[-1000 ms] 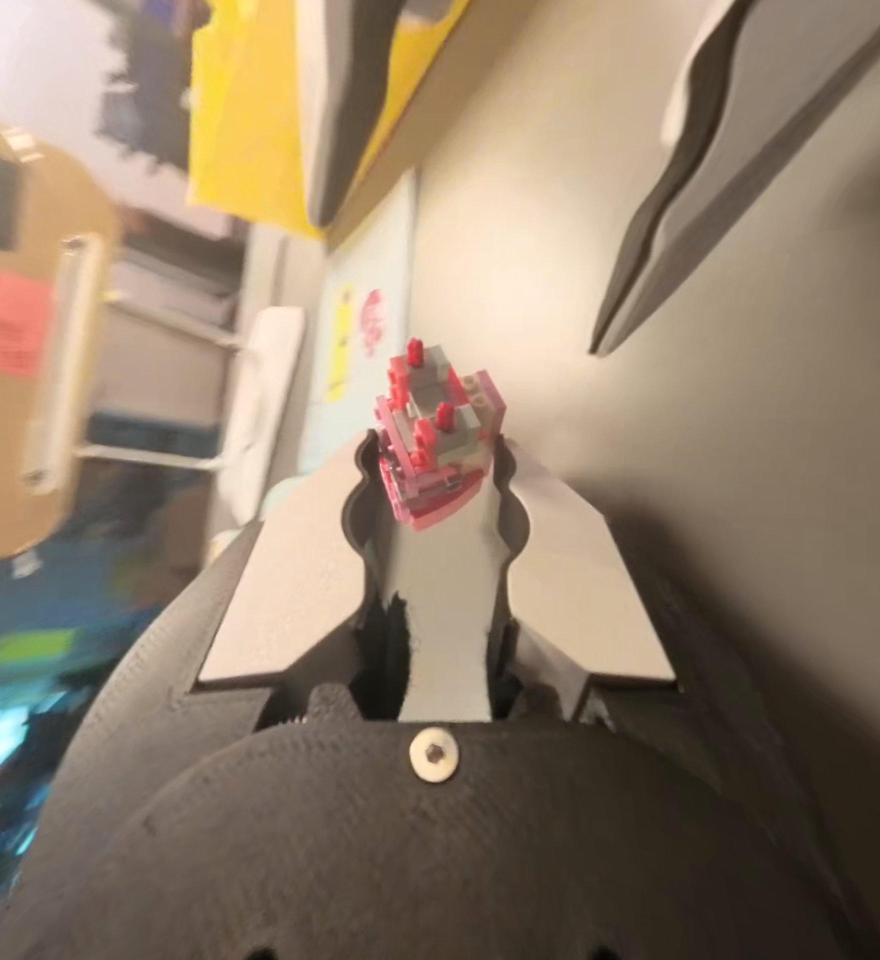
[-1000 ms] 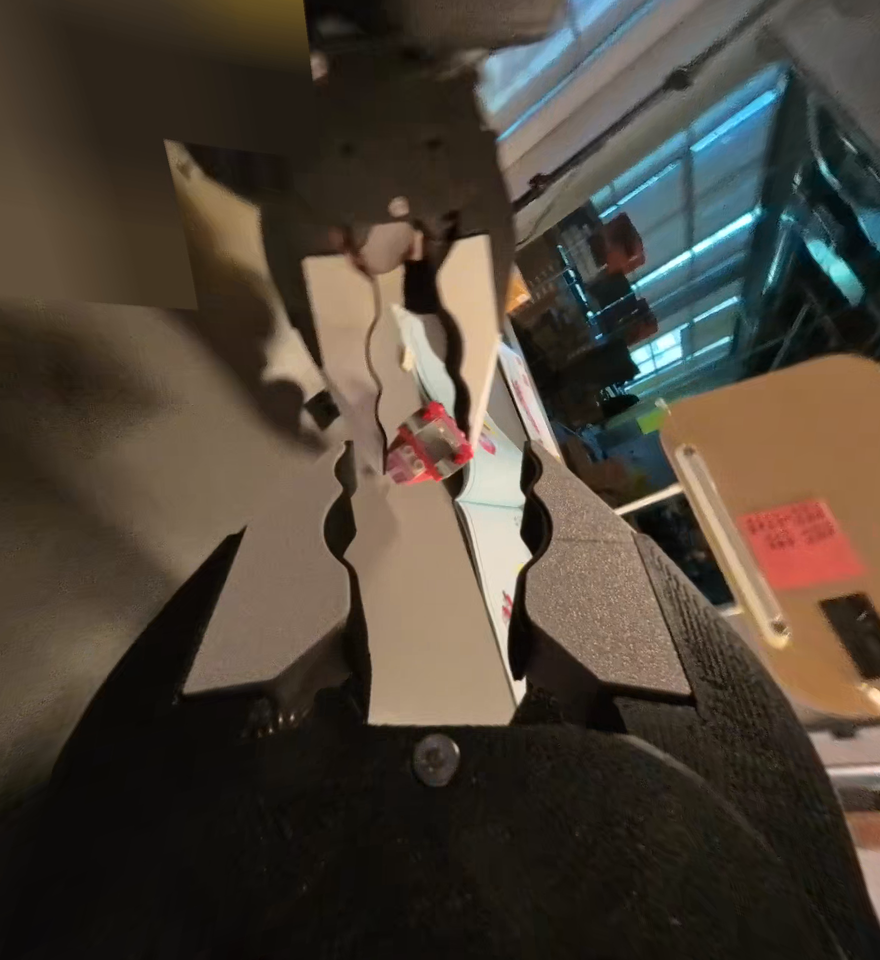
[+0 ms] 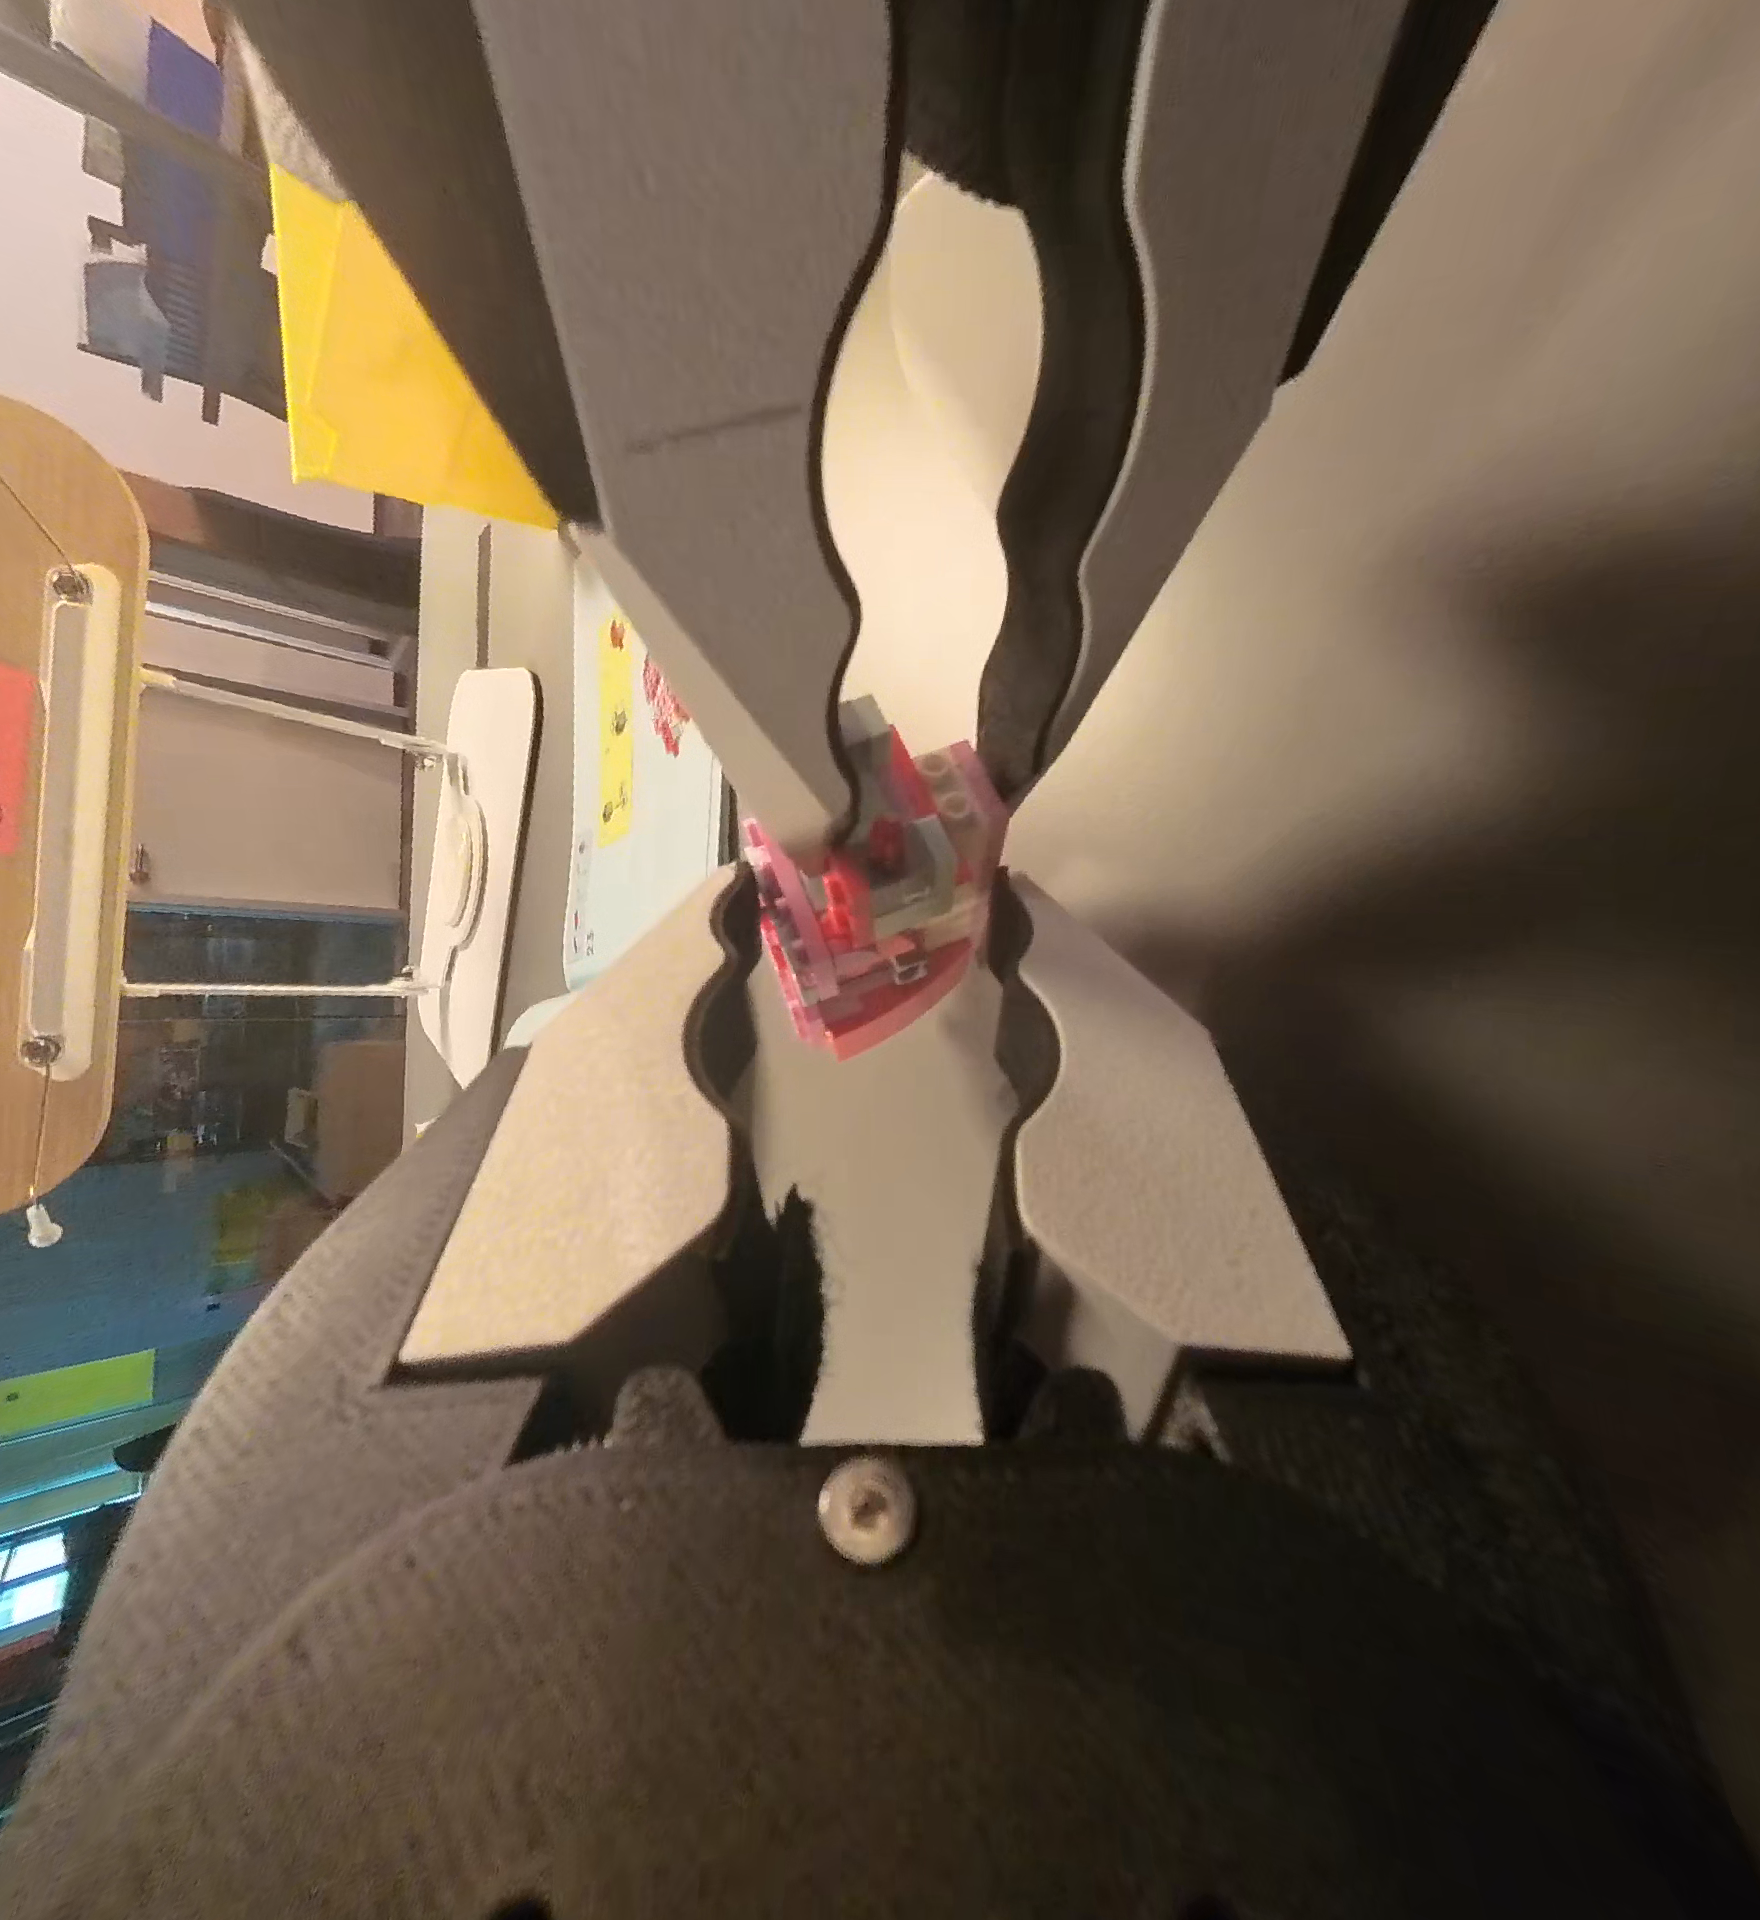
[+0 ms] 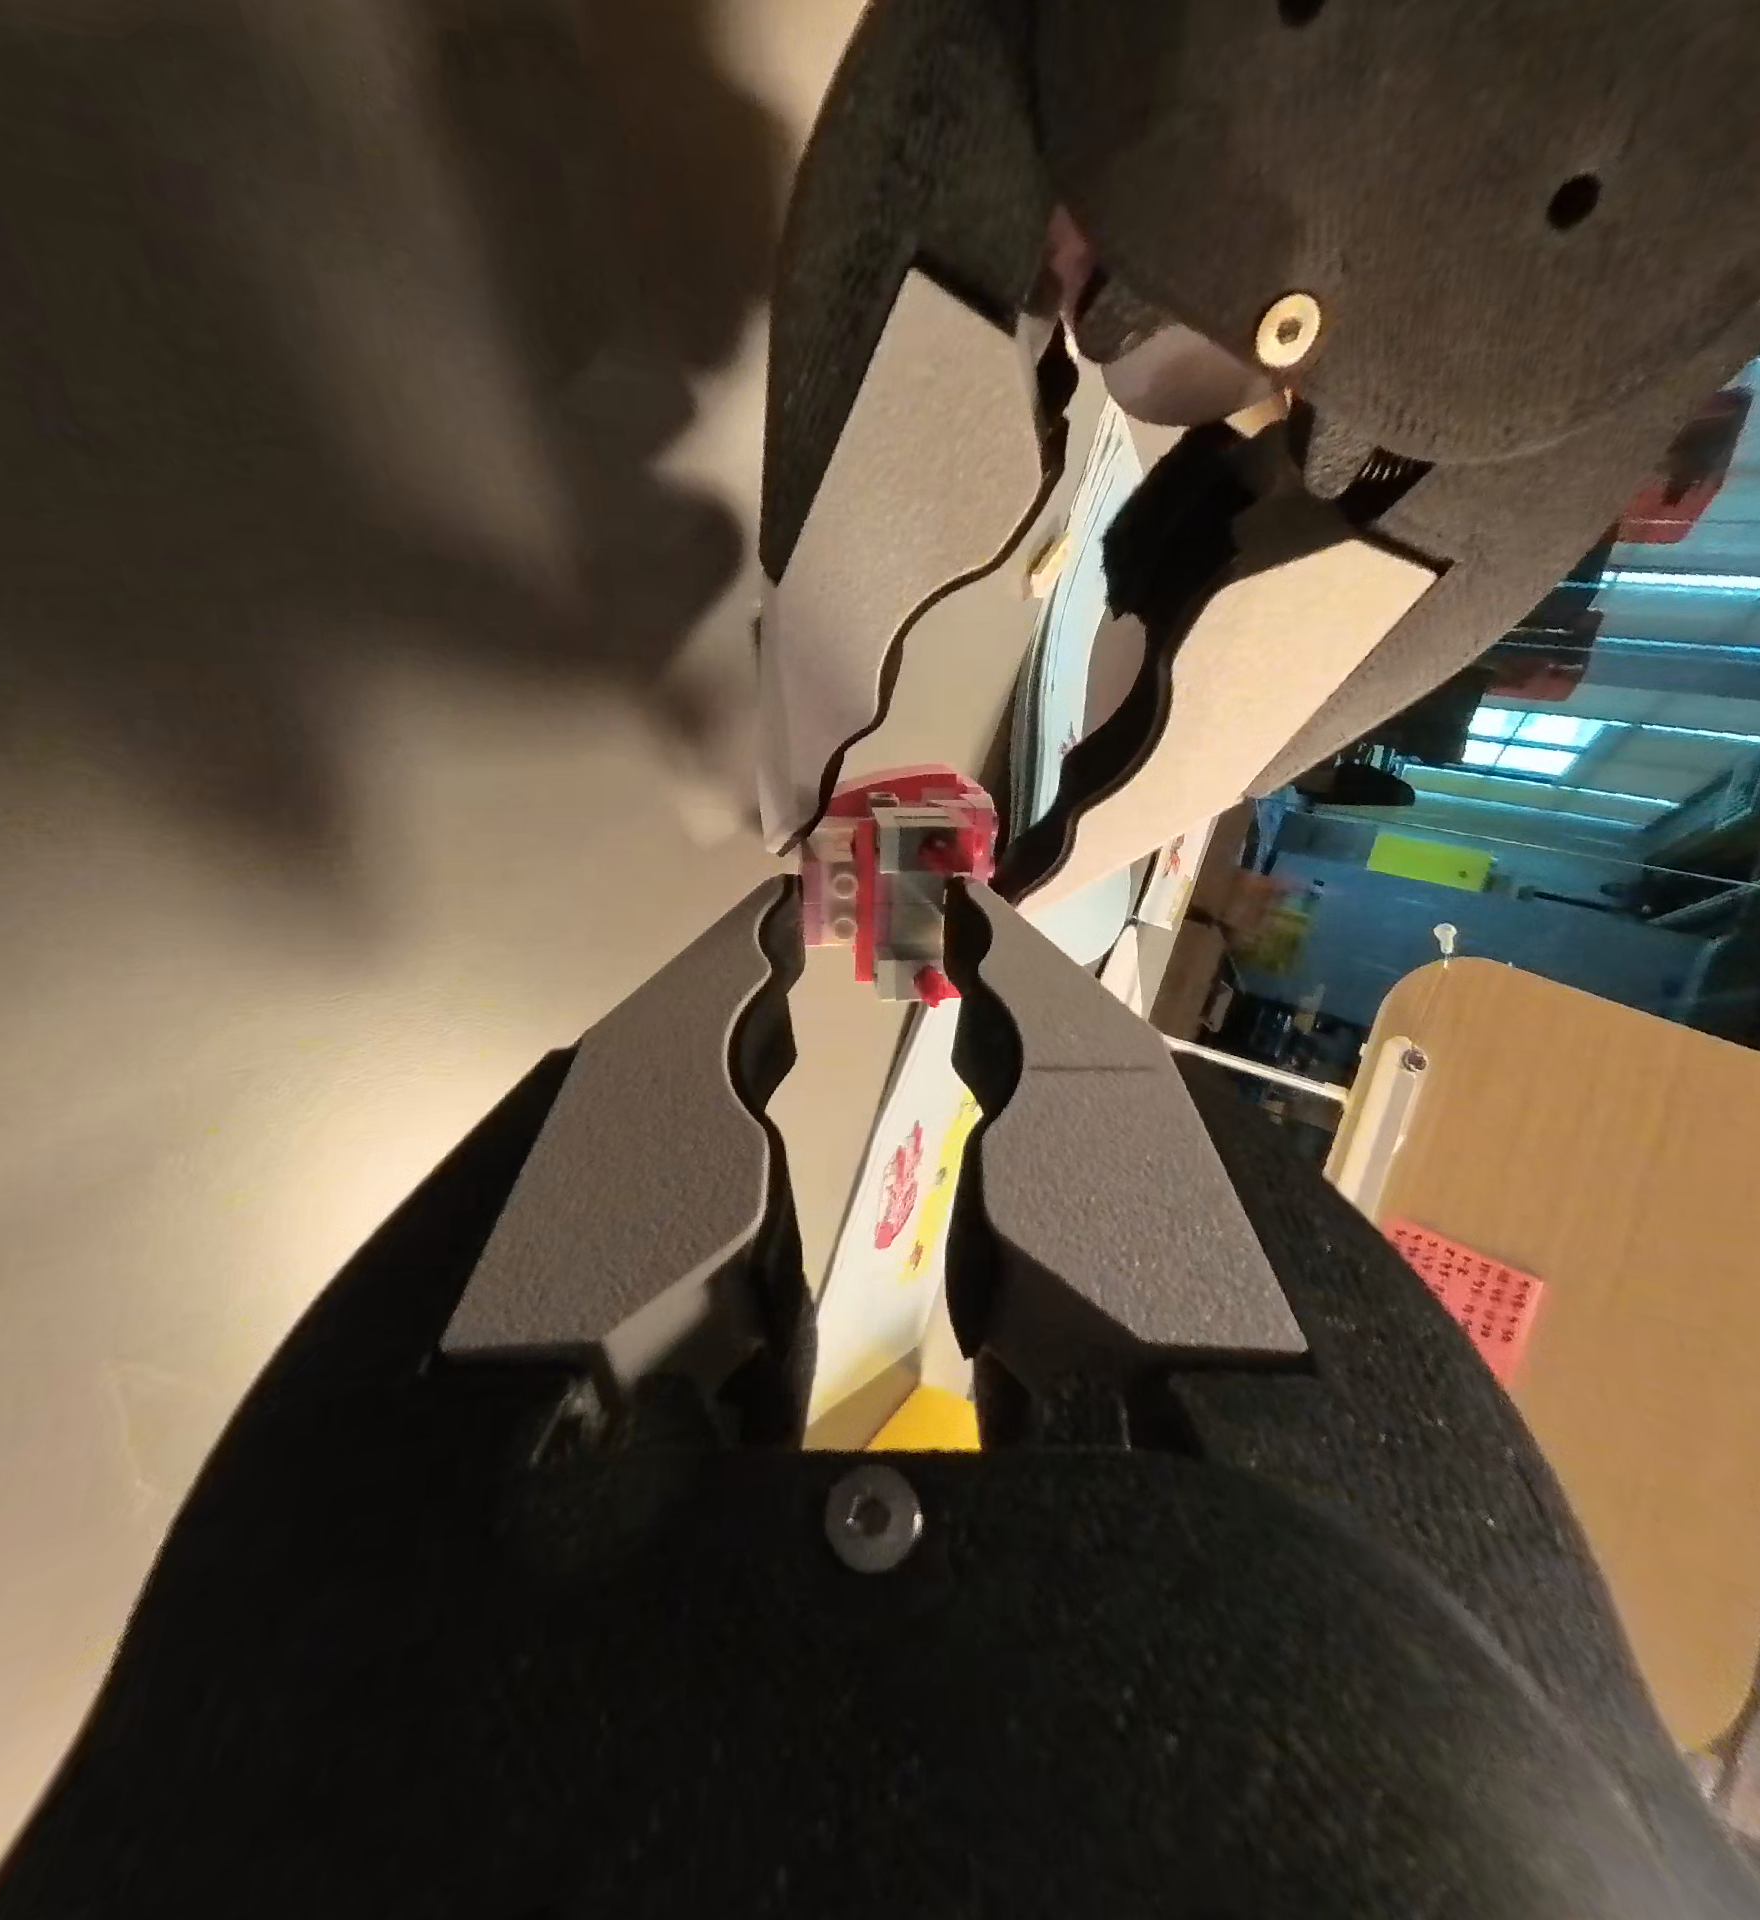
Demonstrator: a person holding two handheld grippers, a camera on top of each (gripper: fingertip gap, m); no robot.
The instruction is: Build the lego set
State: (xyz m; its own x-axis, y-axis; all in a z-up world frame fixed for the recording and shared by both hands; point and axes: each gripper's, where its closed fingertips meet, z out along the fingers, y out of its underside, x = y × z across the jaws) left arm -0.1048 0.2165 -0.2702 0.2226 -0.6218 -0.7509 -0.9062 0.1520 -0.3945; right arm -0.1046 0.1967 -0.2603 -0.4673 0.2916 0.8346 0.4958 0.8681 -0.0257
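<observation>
Pink-and-grey brick model [image 3: 871, 914] is clamped by both left tool [image 3: 871, 904] and right tool [image 4: 871, 894].

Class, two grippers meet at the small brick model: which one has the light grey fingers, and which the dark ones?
The left gripper has the light grey fingers, clamped on the pink brick model. The right gripper has dark fingers, closing on the model's top.

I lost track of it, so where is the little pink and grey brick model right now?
The pink and grey brick model sits mid-frame in both wrist views, clamped by the left gripper, with the right gripper closing on its upper part.
</observation>
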